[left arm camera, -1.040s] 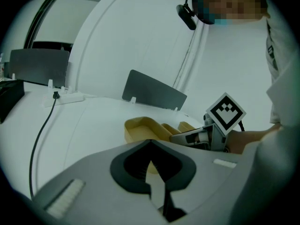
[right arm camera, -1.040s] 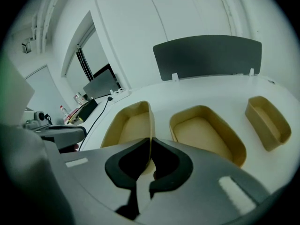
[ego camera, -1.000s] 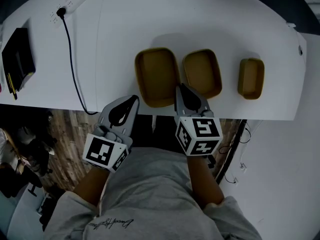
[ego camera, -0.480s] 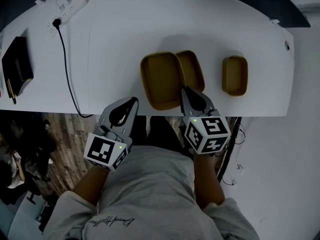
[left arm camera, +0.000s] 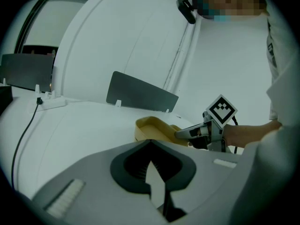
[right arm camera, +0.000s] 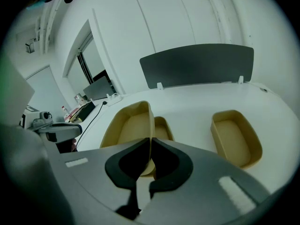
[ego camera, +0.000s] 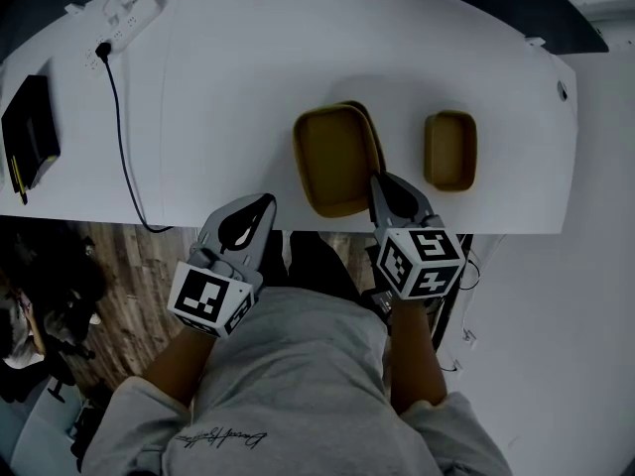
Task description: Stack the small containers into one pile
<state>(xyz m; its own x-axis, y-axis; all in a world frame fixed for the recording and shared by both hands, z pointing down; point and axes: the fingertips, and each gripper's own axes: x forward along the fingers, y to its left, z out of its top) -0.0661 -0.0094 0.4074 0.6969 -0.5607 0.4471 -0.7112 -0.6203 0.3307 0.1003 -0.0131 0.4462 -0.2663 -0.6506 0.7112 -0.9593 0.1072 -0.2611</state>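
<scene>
Three tan open containers are on the white table [ego camera: 228, 87]. My right gripper [ego camera: 389, 188] is shut on the right rim of the large container [ego camera: 335, 160], holding it tilted over the medium container [ego camera: 369, 125], which is mostly hidden beneath it. In the right gripper view the large container's wall [right arm camera: 149, 125] runs between the jaws, with the medium container [right arm camera: 162, 128] just behind it. The small container [ego camera: 449, 150] stands apart to the right. My left gripper [ego camera: 245, 224] hovers at the table's near edge, shut and holding nothing.
A power strip [ego camera: 119, 13] lies at the far left, and its black cable [ego camera: 119, 137] runs to the near edge. A black notebook [ego camera: 30, 117] sits at the left rim. A grey panel [right arm camera: 197, 64] stands at the table's far side.
The right gripper has carried the large container to the right, from beside the medium container to over it. The left gripper has stayed where it was.
</scene>
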